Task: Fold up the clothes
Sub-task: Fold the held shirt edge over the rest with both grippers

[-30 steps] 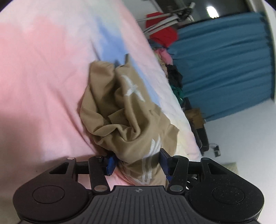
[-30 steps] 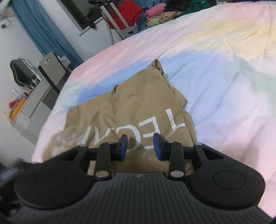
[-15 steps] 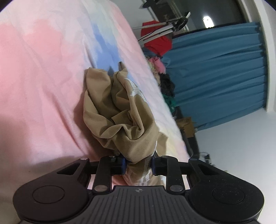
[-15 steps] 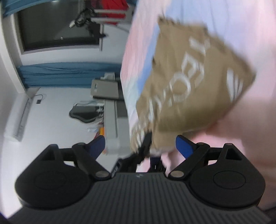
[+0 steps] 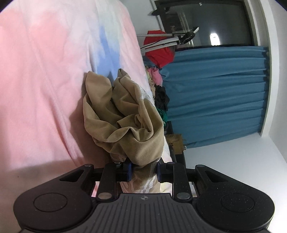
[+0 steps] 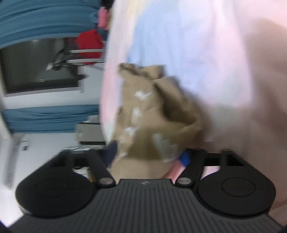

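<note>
Left wrist view, from the left edge: pastel pink, white and blue tie-dye bed cover [image 5: 41, 75], soft and lightly creased, filling that side. Next, bunched tan knit garment with white print [image 5: 125, 121], crumpled into deep folds and resting against the cover. At the bottom, left hand-held gripper [image 5: 143, 170] clamped on a gathered neck of that cloth, blue pads pressed against the fabric on both sides, a white-striped part of the cloth hanging down between the black fingers. Further right, beyond the bed's edge: red cloth on a white metal frame [image 5: 159, 52], a heap of pink, black and green clothes [image 5: 157, 93], then pleated teal-blue curtain [image 5: 215, 93] beside a dark window [image 5: 206, 23].

Right wrist view, heavily blurred: teal curtain [image 6: 44, 16] and dark screen or window [image 6: 35, 66] on the left, red cloth [image 6: 89, 42] above a white frame. In the middle, the same tan garment [image 6: 154, 116], rumpled, white marks showing, lying on the pastel cover [image 6: 206, 53] near its edge. Right hand-held gripper [image 6: 148, 157] spread wide, blue pads well apart on either side of the cloth's lower end, fabric between them; contact with the pads impossible to judge through the blur. Far right, pale pink cover only.
</note>
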### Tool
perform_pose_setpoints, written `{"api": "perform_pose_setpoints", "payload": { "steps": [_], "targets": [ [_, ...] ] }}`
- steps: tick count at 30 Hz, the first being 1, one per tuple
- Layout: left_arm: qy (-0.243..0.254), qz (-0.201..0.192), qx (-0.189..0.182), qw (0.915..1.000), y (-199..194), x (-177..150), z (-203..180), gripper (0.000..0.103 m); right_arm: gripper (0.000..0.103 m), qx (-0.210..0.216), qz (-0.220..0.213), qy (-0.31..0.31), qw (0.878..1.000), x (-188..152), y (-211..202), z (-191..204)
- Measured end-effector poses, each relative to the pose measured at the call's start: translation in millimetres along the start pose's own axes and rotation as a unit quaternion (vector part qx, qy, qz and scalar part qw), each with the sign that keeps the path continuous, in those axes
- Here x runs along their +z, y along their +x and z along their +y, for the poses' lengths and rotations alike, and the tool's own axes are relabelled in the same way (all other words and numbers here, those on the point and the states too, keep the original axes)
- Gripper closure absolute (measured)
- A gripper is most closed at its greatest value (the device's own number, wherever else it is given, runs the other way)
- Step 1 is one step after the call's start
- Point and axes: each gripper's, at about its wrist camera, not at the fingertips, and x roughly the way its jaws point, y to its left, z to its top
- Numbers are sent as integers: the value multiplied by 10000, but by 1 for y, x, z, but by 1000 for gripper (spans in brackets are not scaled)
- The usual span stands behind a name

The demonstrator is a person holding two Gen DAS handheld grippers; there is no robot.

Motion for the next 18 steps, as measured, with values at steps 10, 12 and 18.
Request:
{"api": "perform_pose_setpoints", "payload": {
  "steps": [10, 12, 18],
  "targets": [
    [-323, 325, 293, 9985, 13, 1, 15, 40, 75, 86, -161, -631, 9978, 2, -6, 19],
    [-375, 323, 305, 9983, 12, 1, 17, 42, 76, 151, -200, -710, 9972, 3, -7, 22],
    [-345, 237, 262, 9988, -1, 5, 15, 62, 77, 250, -306, -990, 9943, 0, -20, 27]
  ]
}}
